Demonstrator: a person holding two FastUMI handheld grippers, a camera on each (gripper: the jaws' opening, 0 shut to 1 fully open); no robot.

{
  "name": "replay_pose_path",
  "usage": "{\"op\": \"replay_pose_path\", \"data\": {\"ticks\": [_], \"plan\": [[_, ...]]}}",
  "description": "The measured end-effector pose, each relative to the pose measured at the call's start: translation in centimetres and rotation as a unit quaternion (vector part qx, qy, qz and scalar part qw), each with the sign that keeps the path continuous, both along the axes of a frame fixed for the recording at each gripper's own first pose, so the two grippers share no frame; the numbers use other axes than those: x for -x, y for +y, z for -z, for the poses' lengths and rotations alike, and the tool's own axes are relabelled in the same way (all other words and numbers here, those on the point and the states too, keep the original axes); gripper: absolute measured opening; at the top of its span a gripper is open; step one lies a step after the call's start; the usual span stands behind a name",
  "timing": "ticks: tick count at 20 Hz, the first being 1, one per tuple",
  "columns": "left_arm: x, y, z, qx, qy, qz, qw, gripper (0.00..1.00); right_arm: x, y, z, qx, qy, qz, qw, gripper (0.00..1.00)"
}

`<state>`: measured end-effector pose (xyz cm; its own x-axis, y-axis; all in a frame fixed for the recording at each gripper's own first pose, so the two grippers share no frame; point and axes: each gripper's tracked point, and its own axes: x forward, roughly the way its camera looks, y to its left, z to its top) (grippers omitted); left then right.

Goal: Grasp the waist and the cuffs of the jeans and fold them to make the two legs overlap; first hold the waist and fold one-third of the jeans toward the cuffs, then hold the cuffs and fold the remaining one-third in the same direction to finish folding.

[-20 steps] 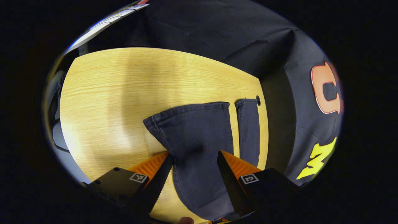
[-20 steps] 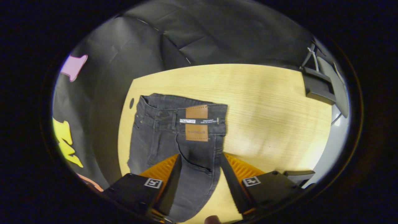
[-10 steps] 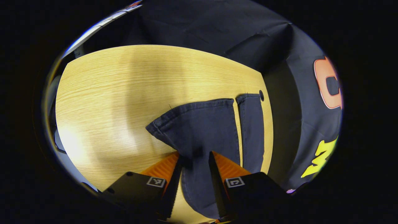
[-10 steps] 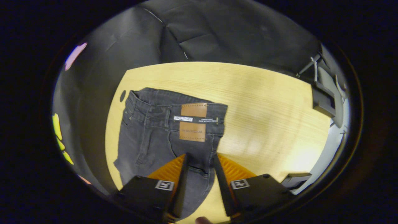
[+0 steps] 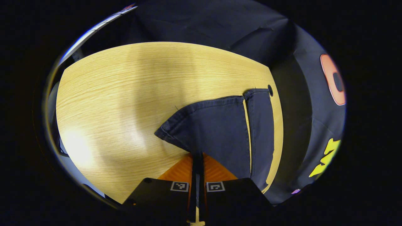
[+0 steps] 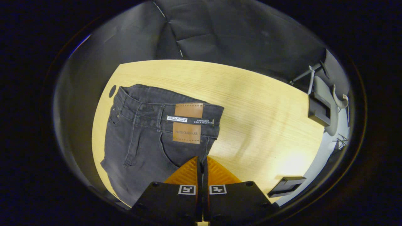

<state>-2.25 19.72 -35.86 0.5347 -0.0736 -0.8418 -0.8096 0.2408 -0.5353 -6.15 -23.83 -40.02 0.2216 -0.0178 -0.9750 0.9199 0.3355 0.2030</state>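
In the left gripper view, the left gripper (image 5: 198, 157) is now closed: the two fingers stand almost together at 6 o'clock, and only a thin fold of dark cloth is pinched between them. One second ago the same fingers were wide apart, with the near trouser leg lying loose between them. The cloth that is held belongs to the jeans (image 5: 216, 131), near the cuffs (image 5: 201, 108). The near cuff is pulled up into a point toward the fingers, and the second leg lies flat just beside it at 3 o'clock, near the table (image 5: 125, 94) edge.

In the right gripper view, the same change is seen. The right gripper (image 6: 201, 163) has been shut, and its fingers meet at 6 o'clock on the near edge of the jeans, a little below the waist (image 6: 147, 106). The brown patch (image 6: 187, 123) is seen just above the fingertips, toward 12 o'clock. The rest of the jeans lies flat on the table, spread toward 9 o'clock.

It is judged that both grasps are now made and the first step can begin: the near leg is to be lifted and carried over the far leg. Nothing is overlapped yet, so the task is thought to be at its start.
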Motion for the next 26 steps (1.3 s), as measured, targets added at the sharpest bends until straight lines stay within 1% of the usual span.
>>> {"op": "replay_pose_path", "data": {"ticks": [3,5,9,13,18,21,22,23,26], "plan": [[0.0,-0.1,-0.2,0.013,-0.005,0.001,1.0,0.05,0.2,0.2,-0.3,-0.019,-0.01,-0.021,1.0,0.0],[-0.3,0.0,-0.7,0.021,-0.013,-0.006,1.0,0.05,0.1,0.2,-0.7,-0.032,-0.026,-0.014,0.999,0.01],[-0.6,-0.1,-2.8,0.028,-0.035,-0.004,0.999,0.04,0.3,0.2,-2.6,-0.056,-0.063,-0.007,0.996,0.0],[-0.8,-0.4,-5.8,0.048,-0.062,-0.03,0.997,0.04,1.0,0.5,-5.6,-0.07,-0.097,-0.007,0.993,0.01],[-1.5,-0.4,-9.4,0.046,-0.086,-0.023,0.995,0.04,1.4,0.3,-8.6,-0.086,-0.134,0.0,0.987,0.01],[-3.9,0.0,-11.5,0.05,-0.103,-0.015,0.993,0.04,-0.3,0.3,-10.7,-0.099,-0.154,0.006,0.983,0.01],[-4.4,0.0,-12.1,0.049,-0.106,-0.009,0.993,0.04,-1.2,0.0,-11.3,-0.1,-0.158,0.003,0.982,0.04],[-5.6,0.1,-12.5,0.05,-0.106,-0.004,0.993,0.04,-2.1,-0.1,-11.7,-0.101,-0.16,-0.001,0.982,0.01],[-8.7,0.8,-13.3,0.065,-0.101,-0.001,0.993,0.04,-4.9,-0.2,-12.5,-0.1,-0.166,-0.017,0.981,0.0]]}}
